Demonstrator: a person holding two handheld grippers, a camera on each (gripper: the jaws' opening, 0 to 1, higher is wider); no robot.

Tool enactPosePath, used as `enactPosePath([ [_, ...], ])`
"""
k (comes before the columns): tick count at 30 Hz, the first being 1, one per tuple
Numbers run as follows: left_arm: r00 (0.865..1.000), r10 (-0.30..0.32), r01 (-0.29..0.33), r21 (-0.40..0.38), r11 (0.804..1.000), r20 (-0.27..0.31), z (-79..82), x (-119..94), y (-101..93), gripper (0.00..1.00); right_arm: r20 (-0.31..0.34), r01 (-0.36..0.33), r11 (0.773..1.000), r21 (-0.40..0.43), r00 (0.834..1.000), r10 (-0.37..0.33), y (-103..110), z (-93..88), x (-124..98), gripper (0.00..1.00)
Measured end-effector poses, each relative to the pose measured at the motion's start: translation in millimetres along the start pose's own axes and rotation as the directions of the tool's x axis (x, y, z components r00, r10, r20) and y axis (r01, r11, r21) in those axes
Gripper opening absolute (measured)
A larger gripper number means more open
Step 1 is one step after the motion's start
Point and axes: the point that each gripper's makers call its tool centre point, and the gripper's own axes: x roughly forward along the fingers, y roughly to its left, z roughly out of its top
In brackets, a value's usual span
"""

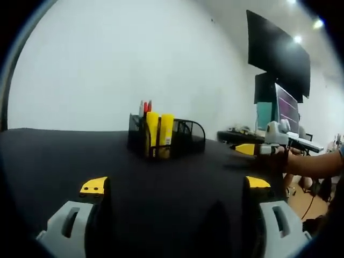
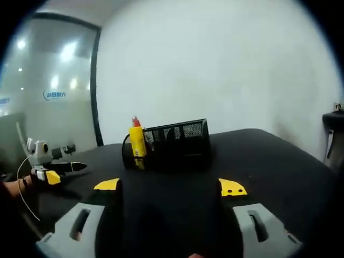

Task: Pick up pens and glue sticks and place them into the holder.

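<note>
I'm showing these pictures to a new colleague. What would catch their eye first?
Most likely the black mesh holder standing alone in the middle of the dark table, with two bright yellow glue sticks upright in its front compartment and red-tipped pens behind. Next, both open grippers, left gripper and right gripper, empty with yellow-tipped jaws.

The lower parts of the pens (image 1: 145,107) and glue sticks (image 1: 159,131) are screened by the black mesh holder (image 1: 185,137), so that their number cannot be told; in the right gripper view one glue stick (image 2: 137,142) is seen at the holder's (image 2: 172,142) end, the rest hidden behind mesh. The left gripper's (image 1: 174,185) bases are cut off by the lower edge, as are the right gripper's (image 2: 170,188). The monitor screens (image 1: 287,107) beyond the desk (image 1: 54,156) are too blurred to be read.
</note>
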Motion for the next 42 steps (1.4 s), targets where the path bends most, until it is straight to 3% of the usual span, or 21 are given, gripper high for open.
enactPosePath([
  [11,1.000,0.025,-0.025,-0.010,1.000,0.017,2.9,-1.4,5.5,0.96,0.007,-0.005,1.000,-0.006,1.000,0.005,1.1,1.4,-0.7,0.63],
  [22,1.000,0.030,-0.030,0.000,1.000,-0.003,-1.4,-1.0,8.4,0.96,0.005,-0.007,1.000,-0.026,1.000,0.007,3.0,0.3,-1.3,0.61],
  [29,0.999,0.041,-0.041,-0.004,0.999,0.028,4.9,-4.2,11.5,0.96,0.028,-0.018,1.000,-0.013,0.999,0.018,5.3,4.4,-2.9,0.61],
  [33,0.998,-0.003,0.004,-0.024,1.000,0.068,12.5,-5.9,3.3,0.96,0.019,-0.025,0.999,-0.022,0.999,0.026,7.2,3.0,-2.4,0.61],
  [42,0.998,0.005,-0.004,-0.013,1.000,0.055,10.1,-5.4,2.8,0.96,0.029,-0.019,0.999,-0.027,0.999,0.019,5.5,4.7,-3.8,0.60],
])
